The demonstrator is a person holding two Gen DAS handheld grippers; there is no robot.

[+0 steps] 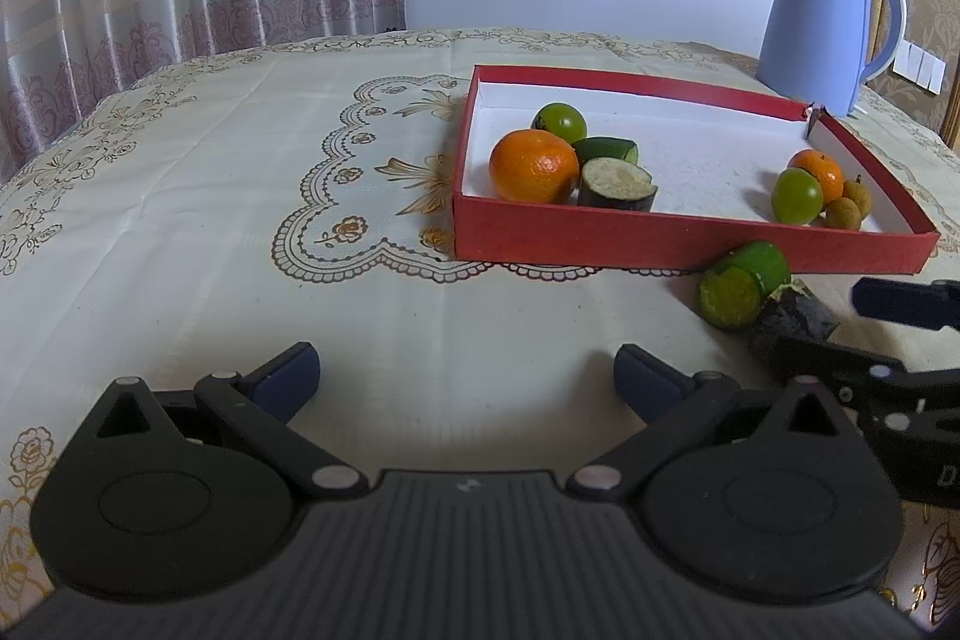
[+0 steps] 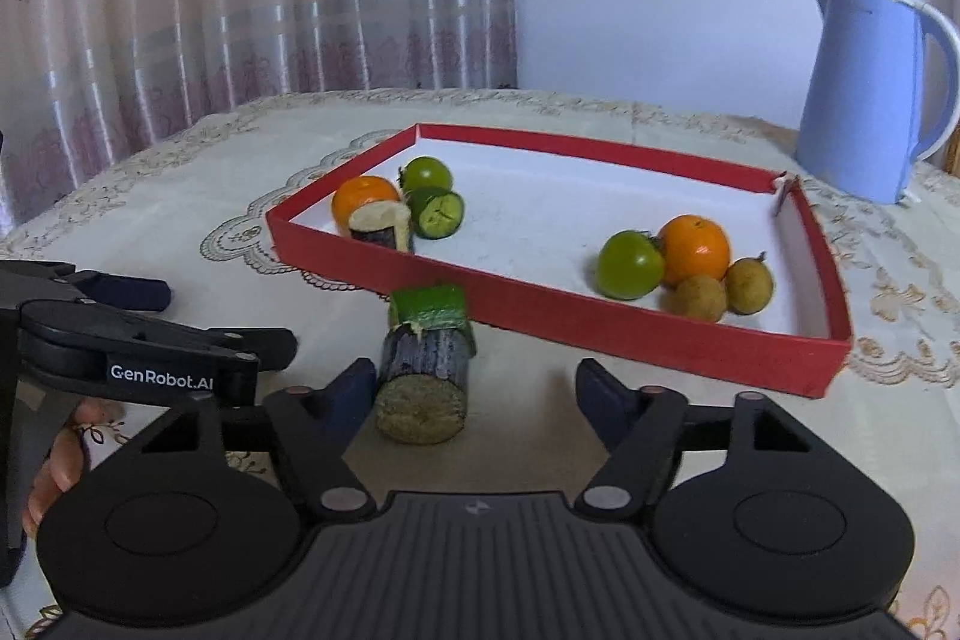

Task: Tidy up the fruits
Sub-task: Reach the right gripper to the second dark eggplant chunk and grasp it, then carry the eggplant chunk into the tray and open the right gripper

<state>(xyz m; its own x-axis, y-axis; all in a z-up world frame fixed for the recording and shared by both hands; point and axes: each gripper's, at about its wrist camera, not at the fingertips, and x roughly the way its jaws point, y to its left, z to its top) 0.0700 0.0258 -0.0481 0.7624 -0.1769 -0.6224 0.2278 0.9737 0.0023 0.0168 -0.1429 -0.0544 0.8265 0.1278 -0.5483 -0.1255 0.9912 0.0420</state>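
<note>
A red tray [image 1: 660,244] [image 2: 600,334] lies on the tablecloth. At its left end lie an orange [image 1: 533,165], a green fruit [image 1: 559,120], a cucumber piece [image 1: 606,150] and an eggplant piece [image 1: 617,185]. At its right end lie an orange [image 2: 695,249], a green fruit [image 2: 629,264] and two longans [image 2: 720,287]. Outside the tray's front wall lie a cucumber piece [image 2: 429,308] and a dark eggplant piece [image 2: 423,388]. My right gripper [image 2: 474,388] is open, its left finger beside the eggplant piece. My left gripper [image 1: 465,376] is open and empty over bare cloth.
A blue kettle [image 1: 822,22] [image 2: 870,94] stands behind the tray's right corner. A curtain hangs behind the table at the left. The left gripper's body [image 2: 138,352] and a hand show at the left of the right wrist view.
</note>
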